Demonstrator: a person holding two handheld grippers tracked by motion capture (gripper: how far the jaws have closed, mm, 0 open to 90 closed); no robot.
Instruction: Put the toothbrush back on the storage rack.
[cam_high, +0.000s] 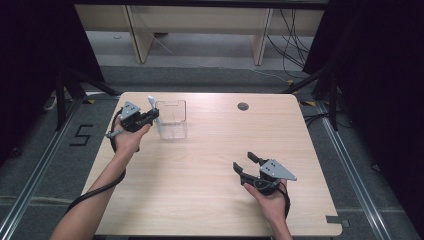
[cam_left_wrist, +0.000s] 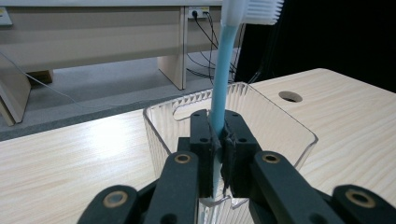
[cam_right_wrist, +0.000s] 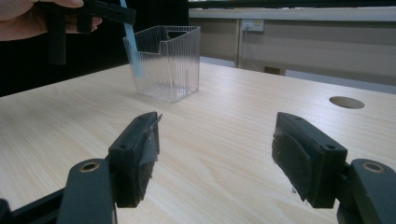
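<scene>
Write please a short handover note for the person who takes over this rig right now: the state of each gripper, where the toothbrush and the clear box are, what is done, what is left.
Left gripper: shut on the blue toothbrush, bristles up, held beside the clear ribbed box, handle end still outside it.
Right gripper: open, empty, low over the near right of the table.
Done: toothbrush picked up and brought to the box.
Left, probably: move it over the opening, lower it in, release.
</scene>
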